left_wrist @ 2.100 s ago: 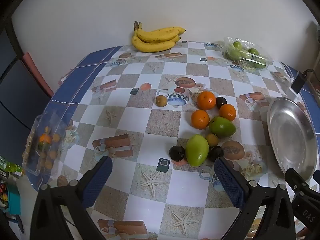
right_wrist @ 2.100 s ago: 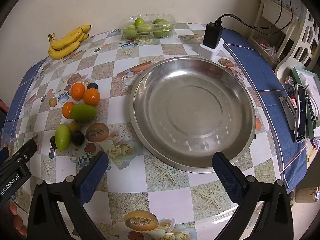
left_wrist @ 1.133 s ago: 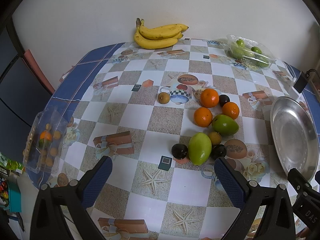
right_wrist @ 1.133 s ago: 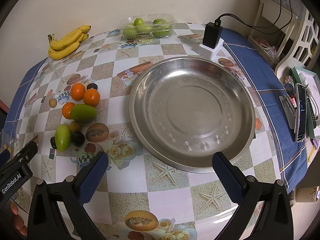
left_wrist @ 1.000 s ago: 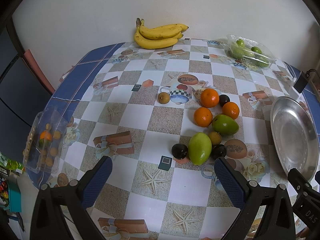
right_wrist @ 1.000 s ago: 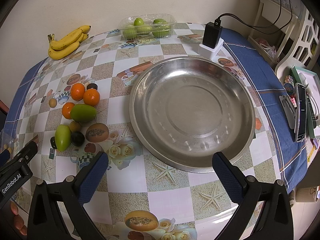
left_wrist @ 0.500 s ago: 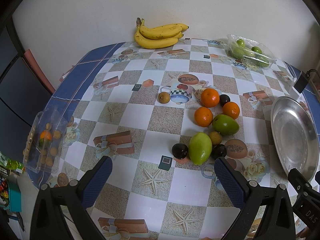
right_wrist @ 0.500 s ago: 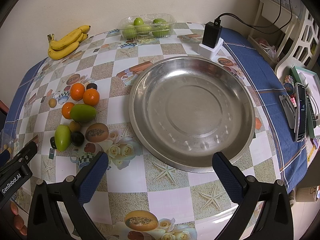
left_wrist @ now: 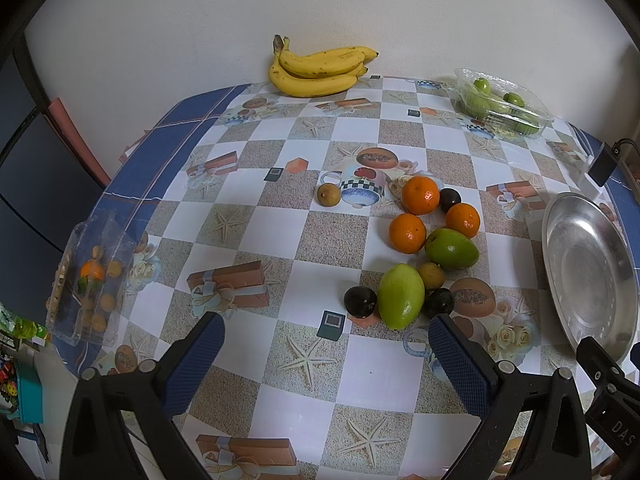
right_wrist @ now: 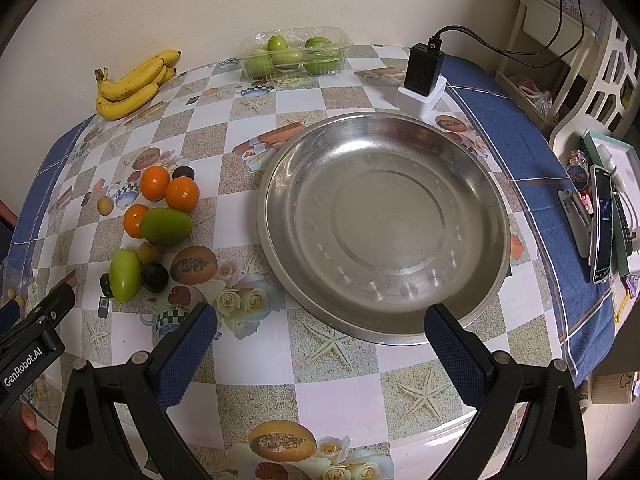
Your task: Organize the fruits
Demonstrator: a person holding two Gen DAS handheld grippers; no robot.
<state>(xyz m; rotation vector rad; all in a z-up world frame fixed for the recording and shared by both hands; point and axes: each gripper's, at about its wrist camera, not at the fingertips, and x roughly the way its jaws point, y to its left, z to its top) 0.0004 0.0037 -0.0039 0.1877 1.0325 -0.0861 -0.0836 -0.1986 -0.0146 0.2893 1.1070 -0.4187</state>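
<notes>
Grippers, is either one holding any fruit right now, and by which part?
Nothing is held. The left gripper and right gripper are both open and empty above the table; the fruit lies loose beside the bare tray.

A plain off-white wall (left_wrist: pixel 320 8) is running across the top of both views. A table under a checkered tablecloth (left_wrist: pixel 276 236) with blue borders is filling the centre of each frame. At the left edge of the left wrist view, dark blue cabinet panels (left_wrist: pixel 24 184) are standing beside a reddish board (left_wrist: pixel 76 136). At the upper right of the right wrist view, a cream shelf unit (right_wrist: pixel 536 40) and a white lattice chair (right_wrist: pixel 600 88) are standing. Even, soft light is falling throughout.
</notes>
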